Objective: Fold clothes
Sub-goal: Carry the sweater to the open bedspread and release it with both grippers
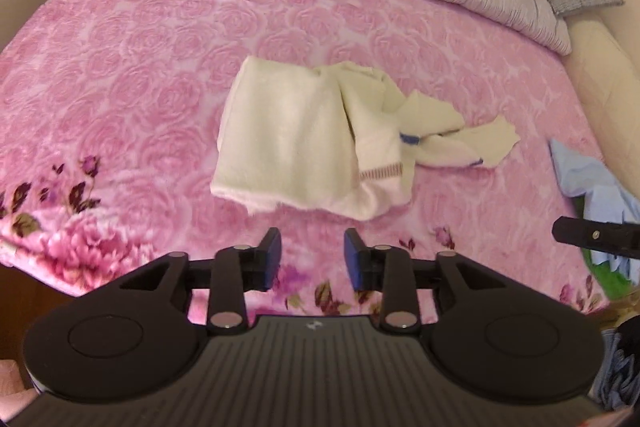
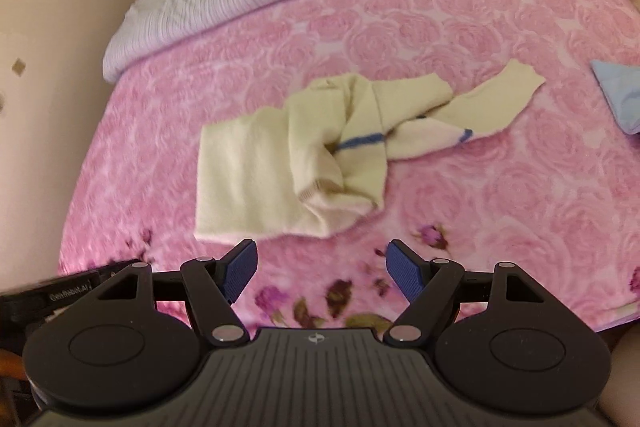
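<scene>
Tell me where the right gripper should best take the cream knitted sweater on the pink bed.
Probably the cuff of the loose sleeve, approached from above: it lies flat and apart from the bunched cream knitted sweater, so pulling it straightens that side.

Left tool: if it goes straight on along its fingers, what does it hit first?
Probably the pink blanket just short of the cream sweater's near hem. The left tool is open with nothing between its fingers, angled down at the bed. Depth is unclear, so it might catch the hem instead.

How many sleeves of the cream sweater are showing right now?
2. Both sleeves trail off the cream sweater toward the light blue garment: one sleeve crosses the other sleeve, each with a blue stripe.
</scene>
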The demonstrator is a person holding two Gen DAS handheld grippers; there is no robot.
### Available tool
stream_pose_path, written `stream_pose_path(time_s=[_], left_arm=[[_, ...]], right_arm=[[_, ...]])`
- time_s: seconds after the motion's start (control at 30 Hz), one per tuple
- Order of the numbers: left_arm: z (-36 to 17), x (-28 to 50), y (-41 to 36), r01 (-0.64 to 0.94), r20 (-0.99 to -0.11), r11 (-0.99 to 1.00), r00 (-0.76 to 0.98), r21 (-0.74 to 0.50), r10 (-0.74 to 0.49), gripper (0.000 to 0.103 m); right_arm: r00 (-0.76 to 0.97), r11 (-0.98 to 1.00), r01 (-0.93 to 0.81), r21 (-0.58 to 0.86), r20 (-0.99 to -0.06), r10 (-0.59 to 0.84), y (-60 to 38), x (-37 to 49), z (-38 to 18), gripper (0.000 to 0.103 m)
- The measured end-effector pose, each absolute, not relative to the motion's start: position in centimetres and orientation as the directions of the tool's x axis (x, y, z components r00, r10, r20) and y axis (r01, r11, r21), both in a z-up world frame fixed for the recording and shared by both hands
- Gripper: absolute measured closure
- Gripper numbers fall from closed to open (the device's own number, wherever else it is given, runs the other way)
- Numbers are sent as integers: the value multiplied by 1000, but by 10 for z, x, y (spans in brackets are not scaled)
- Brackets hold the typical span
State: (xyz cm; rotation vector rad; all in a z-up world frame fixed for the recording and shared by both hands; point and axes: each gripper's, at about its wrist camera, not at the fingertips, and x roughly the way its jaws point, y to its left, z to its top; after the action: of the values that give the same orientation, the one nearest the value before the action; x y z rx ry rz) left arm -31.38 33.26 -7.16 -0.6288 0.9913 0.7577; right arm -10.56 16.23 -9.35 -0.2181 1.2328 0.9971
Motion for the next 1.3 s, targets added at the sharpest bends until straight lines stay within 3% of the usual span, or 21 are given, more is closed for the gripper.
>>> stream_pose_path(time_s=[0.13, 0.5, 1.3], left_arm=[[-70, -306, 292, -810, -898, 581, 309, -77, 312, 65], [-51, -307, 208, -834, -882, 550, 288, -40, 372, 60], [-43, -333, 172, -877, -865, 479, 258, -22, 431, 53]], right_arm=[[15, 566, -768, 301, -875, 484, 136, -108, -100, 28], [13, 529, -802, 279, -876, 482, 75, -106, -103, 28], [9, 458, -847, 269, -854, 520, 61, -116, -94, 28]])
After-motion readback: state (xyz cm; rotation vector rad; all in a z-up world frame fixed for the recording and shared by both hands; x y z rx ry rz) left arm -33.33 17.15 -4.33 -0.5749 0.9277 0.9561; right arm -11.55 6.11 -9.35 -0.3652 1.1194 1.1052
